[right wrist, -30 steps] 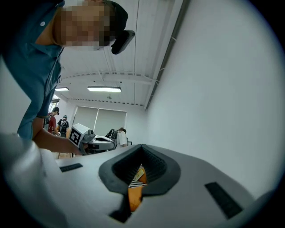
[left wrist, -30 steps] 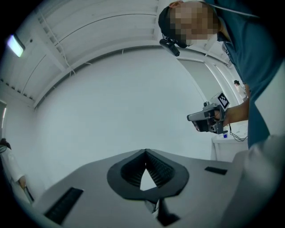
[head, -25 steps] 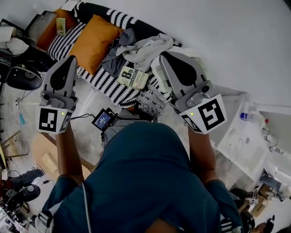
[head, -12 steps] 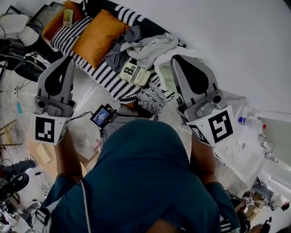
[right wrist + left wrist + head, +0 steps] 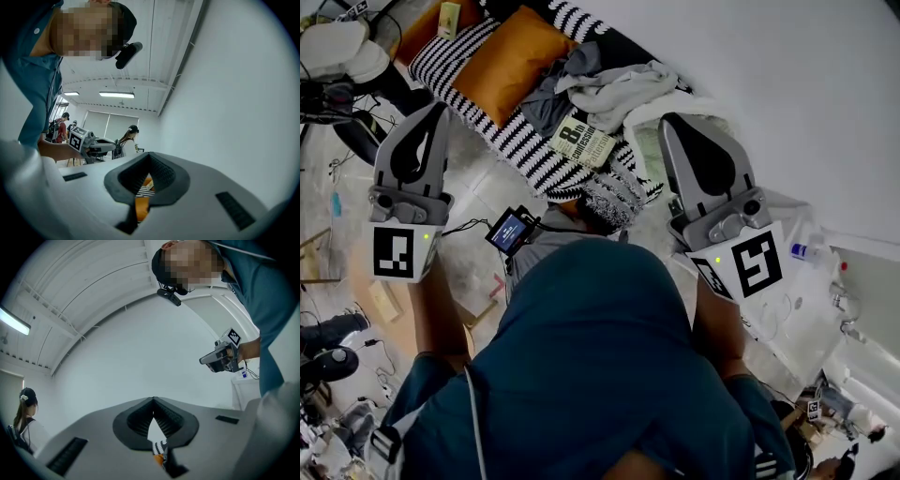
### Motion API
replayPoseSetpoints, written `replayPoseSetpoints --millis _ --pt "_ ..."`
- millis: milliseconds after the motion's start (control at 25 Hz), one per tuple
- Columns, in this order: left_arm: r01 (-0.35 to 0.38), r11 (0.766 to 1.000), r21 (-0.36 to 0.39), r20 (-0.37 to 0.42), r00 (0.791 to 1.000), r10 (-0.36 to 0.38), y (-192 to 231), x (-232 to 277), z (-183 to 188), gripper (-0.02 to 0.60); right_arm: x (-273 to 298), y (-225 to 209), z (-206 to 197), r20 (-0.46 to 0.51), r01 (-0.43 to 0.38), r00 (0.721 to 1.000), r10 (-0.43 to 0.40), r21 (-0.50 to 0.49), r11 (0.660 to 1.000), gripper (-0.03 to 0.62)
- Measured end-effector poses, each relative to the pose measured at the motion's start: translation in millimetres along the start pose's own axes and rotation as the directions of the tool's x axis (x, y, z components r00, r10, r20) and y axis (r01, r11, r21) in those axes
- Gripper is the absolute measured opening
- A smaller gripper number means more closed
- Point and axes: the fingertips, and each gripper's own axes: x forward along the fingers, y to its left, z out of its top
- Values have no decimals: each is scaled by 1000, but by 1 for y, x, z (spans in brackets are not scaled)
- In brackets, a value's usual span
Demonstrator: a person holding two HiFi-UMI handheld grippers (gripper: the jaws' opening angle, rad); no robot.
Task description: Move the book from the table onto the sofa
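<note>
The book (image 5: 581,142), pale with large dark lettering, lies flat on the black-and-white striped sofa (image 5: 516,150), between an orange cushion (image 5: 508,64) and a heap of grey clothes (image 5: 614,92). Neither gripper touches it. My left gripper (image 5: 439,109) hangs over the sofa's front edge, left of the book, its jaws shut with nothing in them. My right gripper (image 5: 668,120) is held to the book's right, also shut and empty. In the left gripper view the closed jaws (image 5: 153,399) face a white wall, and the right gripper view (image 5: 150,154) shows jaws just as closed.
A white table (image 5: 797,314) stands at the right with a small bottle (image 5: 811,249) on it. A small lit screen (image 5: 512,231) hangs at my chest. Bags, cables and clutter lie on the floor at left (image 5: 337,56). Several people stand far off (image 5: 129,138).
Both grippers have drifted a little across the picture, still shut. The sofa and the book have slid upward in the head view. The book lies where it was.
</note>
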Motion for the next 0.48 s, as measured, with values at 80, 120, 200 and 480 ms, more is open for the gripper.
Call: replayPoseSetpoints --millis 80,120,200,480 --pt "-2 1000 -4 -1 1000 2 -1 -3 0 3 -1 2 1 -1 -2 1000 2 2 1000 14" --pt "-1 1000 -5 -3 1000 1 -1 -3 -1 3 -1 3 1 -2 -3 1000 3 4 1000 14" --pt "3 1000 -7 -8 1000 -3 -3 -3 -1 5 -2 3 1 -3 -4 1000 4 5 1000 14" --pt "19 1000 -14 -6 1000 -19 -8 8 -3 3 -6 -5 -4 -15 7 1000 -7 15 1000 14"
